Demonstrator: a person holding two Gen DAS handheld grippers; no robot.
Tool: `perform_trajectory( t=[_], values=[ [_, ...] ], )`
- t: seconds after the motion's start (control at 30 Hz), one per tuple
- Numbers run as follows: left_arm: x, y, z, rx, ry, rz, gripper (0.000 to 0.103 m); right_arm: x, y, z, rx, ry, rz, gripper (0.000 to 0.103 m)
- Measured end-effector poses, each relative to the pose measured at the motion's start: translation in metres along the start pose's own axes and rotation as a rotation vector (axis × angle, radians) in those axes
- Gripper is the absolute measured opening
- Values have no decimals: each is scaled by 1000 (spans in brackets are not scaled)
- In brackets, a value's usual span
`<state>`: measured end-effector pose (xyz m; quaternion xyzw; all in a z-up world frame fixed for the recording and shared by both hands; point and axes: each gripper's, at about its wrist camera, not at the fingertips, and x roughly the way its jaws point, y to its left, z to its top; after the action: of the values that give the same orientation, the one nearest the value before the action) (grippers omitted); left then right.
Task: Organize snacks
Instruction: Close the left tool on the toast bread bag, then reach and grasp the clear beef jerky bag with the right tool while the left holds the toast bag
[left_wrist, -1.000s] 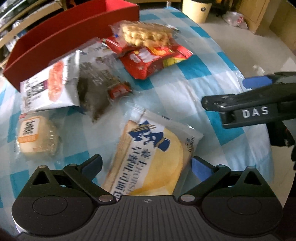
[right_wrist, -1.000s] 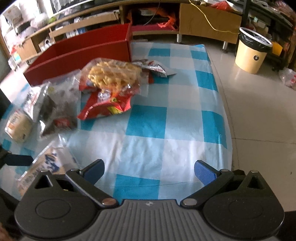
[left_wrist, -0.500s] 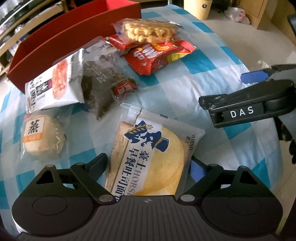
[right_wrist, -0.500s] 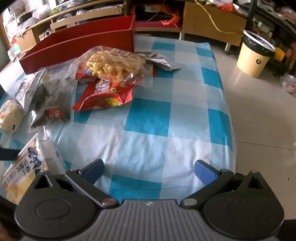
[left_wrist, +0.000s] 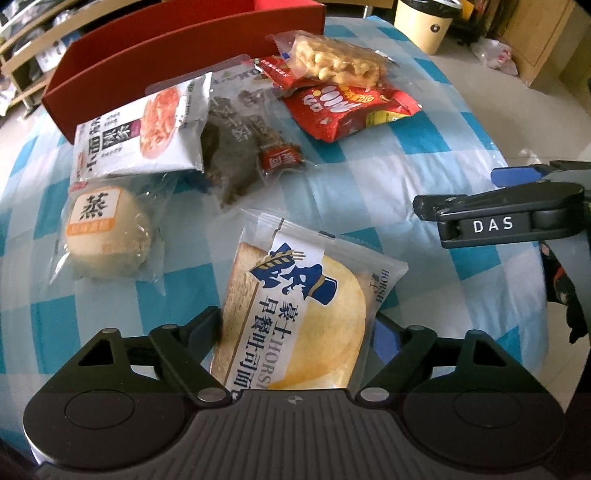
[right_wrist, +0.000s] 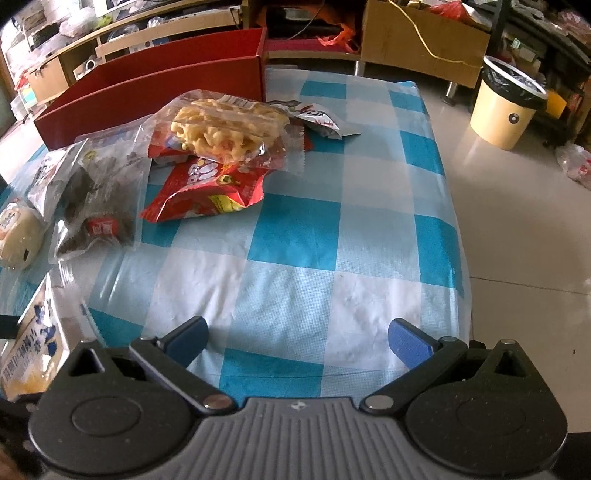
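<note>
My left gripper (left_wrist: 295, 326) is shut on a packaged toast bread (left_wrist: 299, 317) and holds it above the checked cloth; the bread also shows in the right wrist view (right_wrist: 29, 350). Beyond it lie a round steamed bun (left_wrist: 107, 240), a white packet (left_wrist: 144, 129), a dark clear bag (left_wrist: 236, 151), a red chip bag (left_wrist: 347, 107) and a clear bag of yellow crisps (left_wrist: 336, 61). A long red box (left_wrist: 177, 44) stands behind them. My right gripper (right_wrist: 297, 338) is open and empty above bare cloth, right of the bread (left_wrist: 495, 206).
The blue-and-white checked table (right_wrist: 303, 236) ends at the right over tiled floor. A yellow waste bin (right_wrist: 506, 107) stands on the floor at the far right. Wooden shelves and cabinets line the back.
My left gripper has closed on the toast bread and lifted it, drawing back from the snack pile. My right gripper has risen and tilted a little, still open.
</note>
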<state>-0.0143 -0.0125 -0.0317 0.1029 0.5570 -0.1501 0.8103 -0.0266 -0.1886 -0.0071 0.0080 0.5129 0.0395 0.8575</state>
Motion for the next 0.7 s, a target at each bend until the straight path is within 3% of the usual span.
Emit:
perform_trajectory(
  t=[0.2,0.3,0.37,0.43,0.57,0.7],
  values=[
    [11,-12,3,49,-2,76,102,1,-1,3,20,13,3,103],
    [10,-11,2,45,3,77,100,1,-1,3,2,20,8,103],
    [5,-12,-1,52,-9,67,90,1,-2,3,-6,23,14,103],
    [1,-14,-1,56,-13,63,85,-1,-2,2,-10,7,13,99],
    [-3,-7,-4,13,-7,55,83,-11,5,2,-51,-42,31,68],
    [-15,7,-9,-61,-26,26,82,-14,10,8,-51,-55,71,66]
  ],
)
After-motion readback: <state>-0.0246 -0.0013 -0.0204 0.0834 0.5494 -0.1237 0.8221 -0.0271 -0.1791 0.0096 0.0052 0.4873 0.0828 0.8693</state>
